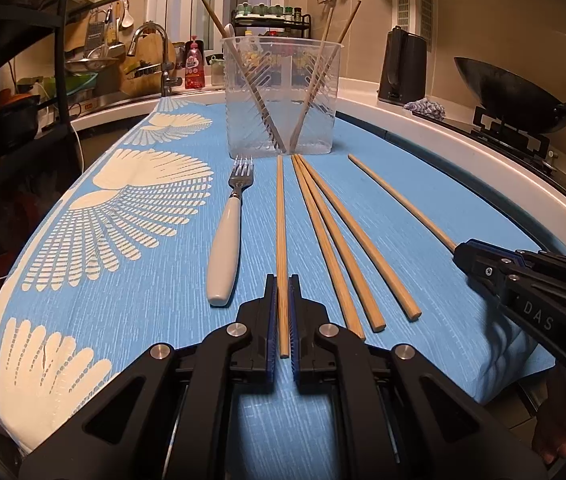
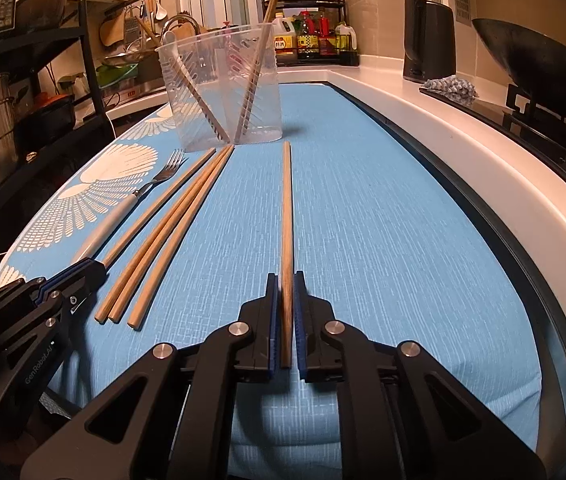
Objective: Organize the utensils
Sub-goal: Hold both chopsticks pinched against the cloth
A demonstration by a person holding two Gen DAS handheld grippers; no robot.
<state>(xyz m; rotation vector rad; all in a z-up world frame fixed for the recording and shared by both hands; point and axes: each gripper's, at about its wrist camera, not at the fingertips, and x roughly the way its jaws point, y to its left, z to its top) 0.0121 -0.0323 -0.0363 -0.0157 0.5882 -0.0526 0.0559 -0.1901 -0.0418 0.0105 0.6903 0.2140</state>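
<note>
Pickup step: left gripper (image 1: 283, 320) clamped on one chopstick (image 1: 281, 220), right gripper (image 2: 287, 320) clamped on another (image 2: 287, 208), both lying on the cloth just before the cup (image 1: 281, 96). Next, likely: lift, tip upright, drop into cup.

Legible: "DAS" on right gripper (image 1: 461, 254) body, left wrist view. "GenRobot.AI" on left gripper (image 2: 97, 270) body, right wrist view. Bottle labels unreadable.
</note>
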